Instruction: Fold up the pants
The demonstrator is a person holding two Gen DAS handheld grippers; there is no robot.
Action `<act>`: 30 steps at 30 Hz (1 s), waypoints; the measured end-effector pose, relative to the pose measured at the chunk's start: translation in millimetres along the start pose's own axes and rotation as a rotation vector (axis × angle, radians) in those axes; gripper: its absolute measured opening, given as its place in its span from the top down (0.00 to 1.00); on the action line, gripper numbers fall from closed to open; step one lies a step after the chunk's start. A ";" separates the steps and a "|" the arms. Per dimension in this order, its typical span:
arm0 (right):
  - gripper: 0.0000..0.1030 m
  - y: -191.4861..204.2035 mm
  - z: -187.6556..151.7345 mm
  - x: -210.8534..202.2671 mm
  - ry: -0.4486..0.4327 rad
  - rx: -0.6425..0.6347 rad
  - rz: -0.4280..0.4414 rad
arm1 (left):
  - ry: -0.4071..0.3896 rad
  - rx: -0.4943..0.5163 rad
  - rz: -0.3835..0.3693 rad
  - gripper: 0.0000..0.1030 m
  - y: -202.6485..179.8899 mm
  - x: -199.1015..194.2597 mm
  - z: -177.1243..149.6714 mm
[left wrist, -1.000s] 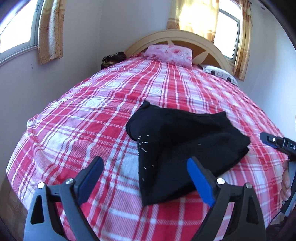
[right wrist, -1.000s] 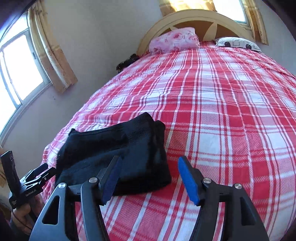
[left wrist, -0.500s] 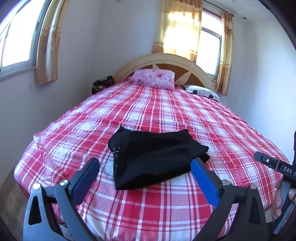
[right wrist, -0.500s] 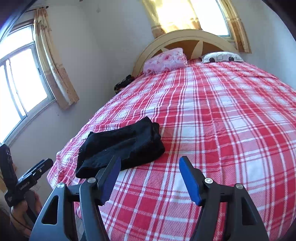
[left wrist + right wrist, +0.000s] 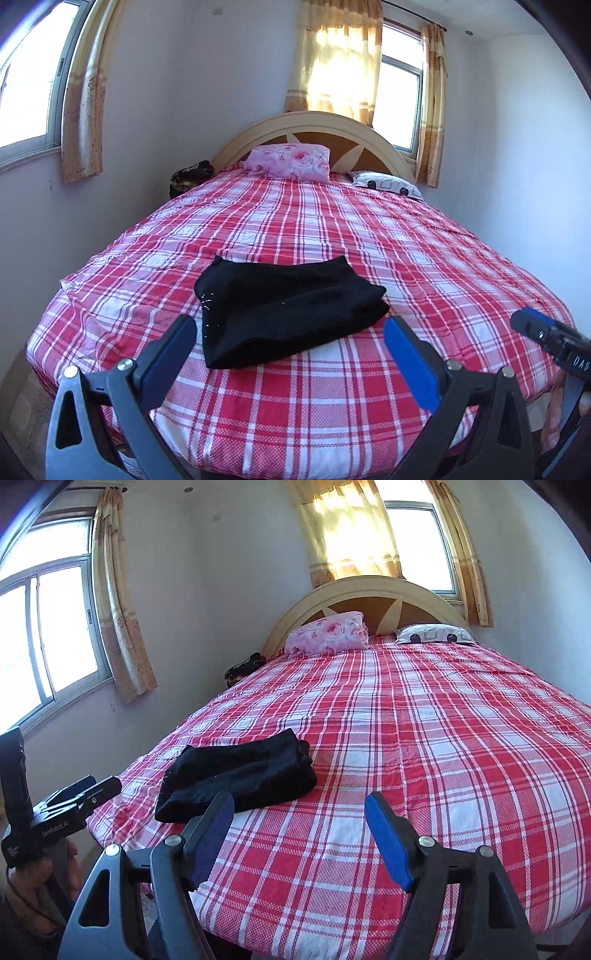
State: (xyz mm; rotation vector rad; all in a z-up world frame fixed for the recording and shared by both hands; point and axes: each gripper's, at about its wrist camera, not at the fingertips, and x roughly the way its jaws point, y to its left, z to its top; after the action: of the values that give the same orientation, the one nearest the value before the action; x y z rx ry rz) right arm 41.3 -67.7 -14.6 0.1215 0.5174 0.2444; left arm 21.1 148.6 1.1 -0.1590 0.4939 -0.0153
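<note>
your bed with the red-and-white plaid cover [image 5: 332, 229] fills the room. your left gripper [image 5: 288, 350] hangs with jaws wide and empty; your right gripper [image 5: 297, 830] has jaws opening, nothing between them. just beyond, the folded black fabric pants [image 5: 288, 306] lie near the foot edge, untouched.

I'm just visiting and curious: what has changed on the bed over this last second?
Both grippers have pulled back from the folded black pants, so more of the room shows. The left gripper is wide open and empty; the right gripper's jaws are opening, nothing between them. The pants stayed folded on the red plaid bedspread; the pink pillow is unmoved.
</note>
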 end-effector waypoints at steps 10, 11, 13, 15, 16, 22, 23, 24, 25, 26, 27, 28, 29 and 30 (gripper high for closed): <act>0.27 0.1 -6.0 -23.2 -0.026 -0.060 -0.032 | -0.007 0.077 -0.018 0.00 -32.8 -10.4 -4.3; 0.27 0.7 -6.2 -25.0 -0.032 -0.065 -0.031 | -0.007 0.082 -0.019 0.00 -35.0 -10.8 -4.6; 0.27 2.0 -6.3 -27.0 -0.038 -0.080 -0.031 | -0.002 0.086 -0.023 0.00 -37.3 -9.9 -5.6; 0.26 3.2 -6.6 -28.1 -0.044 -0.094 -0.042 | 0.002 0.085 -0.020 0.00 -38.7 -8.9 -6.7; 0.26 2.9 -6.4 -27.7 -0.045 -0.096 -0.046 | 0.003 0.085 -0.020 0.00 -38.7 -8.3 -7.4; 0.26 -1.5 -5.8 -28.7 -0.043 -0.084 -0.047 | 0.014 0.091 -0.013 0.00 -41.1 -7.1 -9.2; 0.26 -1.5 -5.9 -29.6 -0.046 -0.084 -0.048 | 0.012 0.091 -0.011 0.00 -40.9 -7.0 -9.0; 0.26 -1.8 -5.3 -31.1 -0.051 -0.086 -0.052 | 0.011 0.091 -0.009 0.00 -40.8 -7.3 -9.0; 0.26 -0.8 -4.5 -31.5 -0.054 -0.087 -0.055 | 0.011 0.091 -0.008 0.00 -41.1 -7.4 -8.8; 0.26 -0.2 -4.2 -33.2 -0.059 -0.090 -0.058 | 0.010 0.091 -0.006 0.00 -41.4 -7.9 -8.3; 0.26 0.5 -3.6 -35.0 -0.065 -0.094 -0.062 | 0.010 0.089 -0.003 0.00 -41.3 -8.4 -7.9; 0.26 1.3 -3.2 -36.3 -0.070 -0.098 -0.065 | 0.009 0.088 0.000 0.00 -41.2 -8.9 -7.8; 0.26 2.0 -2.7 -37.8 -0.075 -0.103 -0.068 | 0.004 0.088 0.006 0.00 -41.5 -9.8 -7.6; 0.26 2.8 -2.3 -38.8 -0.079 -0.106 -0.070 | 0.000 0.086 0.010 0.00 -41.7 -10.9 -7.3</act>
State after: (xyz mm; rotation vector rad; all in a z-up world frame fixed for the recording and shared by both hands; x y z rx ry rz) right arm 7.0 -75.0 2.3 0.0095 0.4283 0.1974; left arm 9.0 106.9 6.4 -0.0719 0.4928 -0.0270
